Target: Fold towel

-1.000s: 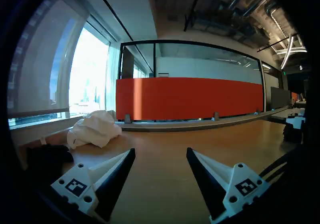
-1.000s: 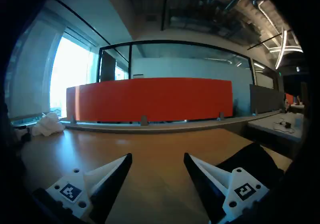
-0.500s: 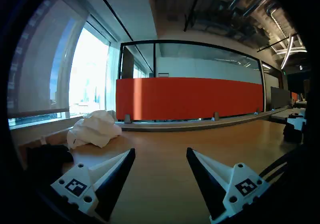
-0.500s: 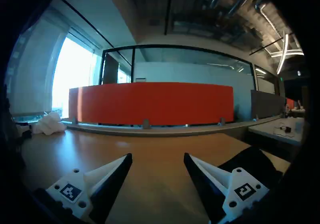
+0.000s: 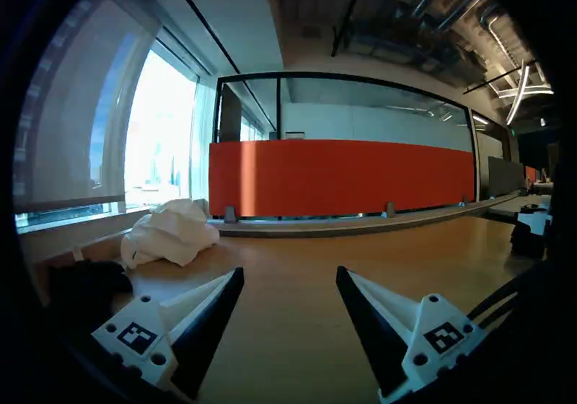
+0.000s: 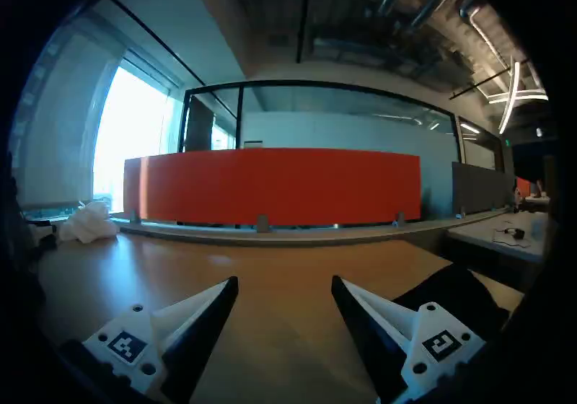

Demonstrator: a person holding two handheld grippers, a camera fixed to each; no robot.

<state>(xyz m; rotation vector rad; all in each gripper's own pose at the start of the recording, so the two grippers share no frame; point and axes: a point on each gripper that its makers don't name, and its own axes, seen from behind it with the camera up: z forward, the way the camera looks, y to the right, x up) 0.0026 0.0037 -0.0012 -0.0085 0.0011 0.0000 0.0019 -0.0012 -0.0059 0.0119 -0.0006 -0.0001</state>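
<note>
Both the left gripper (image 5: 288, 269) and the right gripper (image 6: 284, 279) sit low over the wooden tabletop (image 5: 324, 256), fingers spread apart over bare wood. The white towel (image 5: 169, 231) lies crumpled at the tabletop's far left edge, an unfolded heap whose long axis and heading cannot be told

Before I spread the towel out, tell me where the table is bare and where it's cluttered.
Bare tabletop runs from the open left gripper to the orange partition, with the white towel and a dark object crowding its left. Ahead of the open right gripper it is free too, up to the black item at right.
</note>
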